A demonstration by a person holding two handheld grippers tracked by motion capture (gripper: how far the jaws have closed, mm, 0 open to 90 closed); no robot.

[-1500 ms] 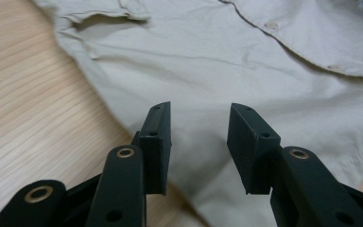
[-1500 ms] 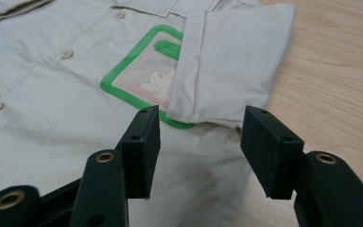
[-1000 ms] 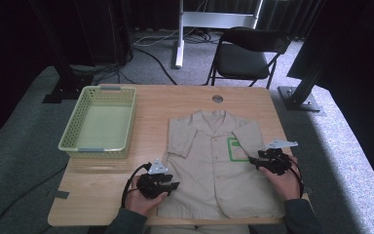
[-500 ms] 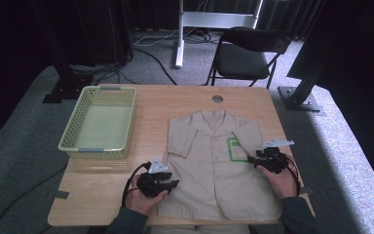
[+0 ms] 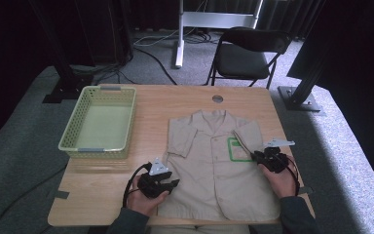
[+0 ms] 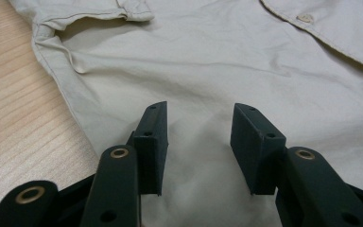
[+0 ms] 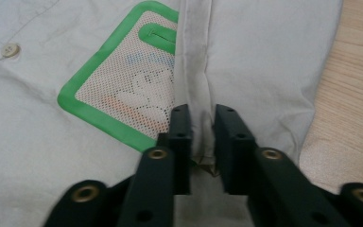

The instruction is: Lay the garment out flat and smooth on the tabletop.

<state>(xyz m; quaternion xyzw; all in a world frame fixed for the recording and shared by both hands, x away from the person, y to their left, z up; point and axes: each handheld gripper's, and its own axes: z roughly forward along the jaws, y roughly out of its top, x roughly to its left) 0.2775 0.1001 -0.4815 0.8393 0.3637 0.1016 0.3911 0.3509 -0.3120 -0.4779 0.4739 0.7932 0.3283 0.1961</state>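
Right gripper (image 7: 197, 127) newly closing around folded sleeve hem; left gripper (image 6: 198, 142) gaping; shirt (image 5: 214, 165) collar away

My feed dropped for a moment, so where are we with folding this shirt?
Done: the shirt lies flat and buttoned on the table, its right sleeve already folded across the green pocket. In hand: the right tongs have just been closing on that sleeve's hem; the left tongs stand open over the shirt's side. Left: the remaining folds, perhaps then the basket.
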